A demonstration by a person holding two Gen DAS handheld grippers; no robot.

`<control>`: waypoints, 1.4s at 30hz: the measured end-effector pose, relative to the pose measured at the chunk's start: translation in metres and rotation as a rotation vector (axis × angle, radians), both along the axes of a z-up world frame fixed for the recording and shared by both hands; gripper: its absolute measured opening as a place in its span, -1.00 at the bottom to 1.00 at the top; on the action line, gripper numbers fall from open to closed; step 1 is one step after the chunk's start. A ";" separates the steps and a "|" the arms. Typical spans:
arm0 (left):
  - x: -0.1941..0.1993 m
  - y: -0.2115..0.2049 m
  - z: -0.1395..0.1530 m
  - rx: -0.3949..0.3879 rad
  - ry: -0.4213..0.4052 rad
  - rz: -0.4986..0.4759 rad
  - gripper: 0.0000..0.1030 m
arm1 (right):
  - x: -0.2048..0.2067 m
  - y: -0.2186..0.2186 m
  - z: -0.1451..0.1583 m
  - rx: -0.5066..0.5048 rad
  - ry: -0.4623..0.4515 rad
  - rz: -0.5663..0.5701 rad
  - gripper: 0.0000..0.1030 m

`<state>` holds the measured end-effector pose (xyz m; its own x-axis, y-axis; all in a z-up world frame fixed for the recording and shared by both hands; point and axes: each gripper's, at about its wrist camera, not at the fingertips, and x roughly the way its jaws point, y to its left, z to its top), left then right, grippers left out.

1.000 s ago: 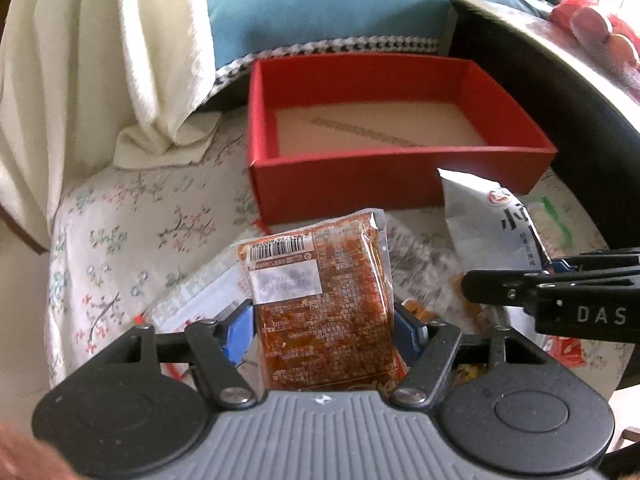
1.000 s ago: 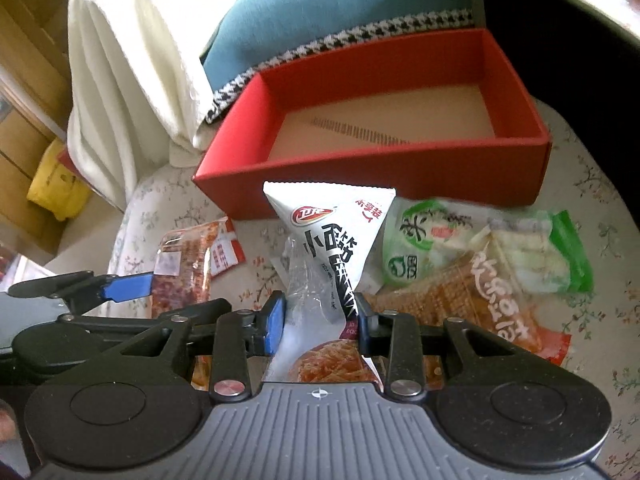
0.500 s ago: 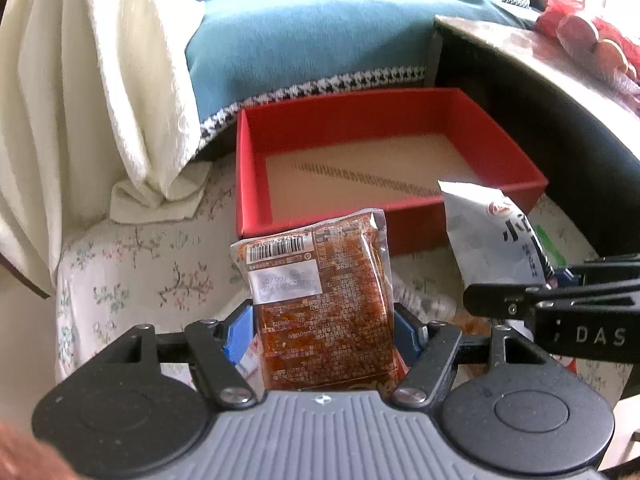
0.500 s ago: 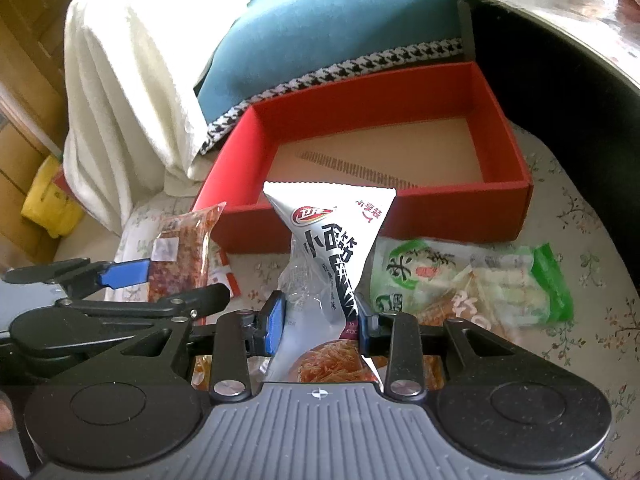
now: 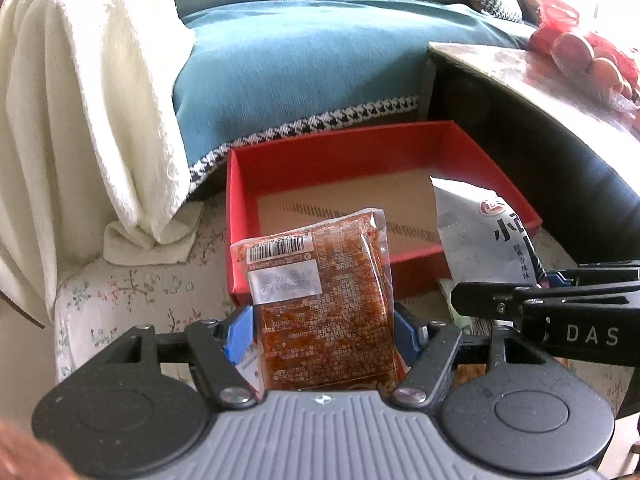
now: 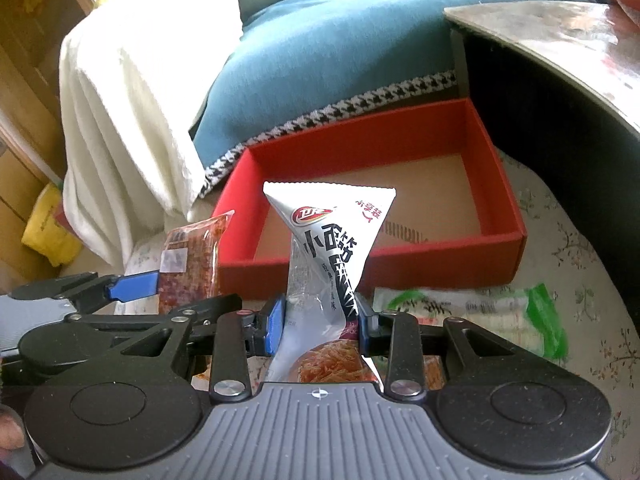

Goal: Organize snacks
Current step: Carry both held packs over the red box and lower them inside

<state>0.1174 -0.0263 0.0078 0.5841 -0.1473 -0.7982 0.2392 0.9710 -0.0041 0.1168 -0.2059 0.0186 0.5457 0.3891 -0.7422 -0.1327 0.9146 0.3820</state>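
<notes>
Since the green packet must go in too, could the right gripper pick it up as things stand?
Probably not yet: the right gripper is shut on the white snack packet, so its jaws are occupied. The green packet lies uncovered on the floral cloth, otherwise free.

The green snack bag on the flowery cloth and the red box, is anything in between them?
No. In the right wrist view only a narrow strip of flowery cloth separates the green snack bag from the red box.

Black linkages, blue-padded fingers (image 5: 236,330), silver screws
</notes>
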 end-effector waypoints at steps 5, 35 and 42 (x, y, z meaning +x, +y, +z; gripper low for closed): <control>0.008 -0.001 0.002 0.002 -0.017 0.006 0.22 | 0.008 -0.001 0.005 0.006 -0.014 -0.017 -0.17; 0.085 -0.024 -0.004 0.008 -0.054 0.046 0.22 | 0.081 -0.013 0.002 -0.003 -0.034 -0.087 -0.17; 0.101 -0.032 -0.018 0.025 -0.032 0.047 0.22 | 0.097 -0.017 -0.011 -0.028 -0.005 -0.098 -0.17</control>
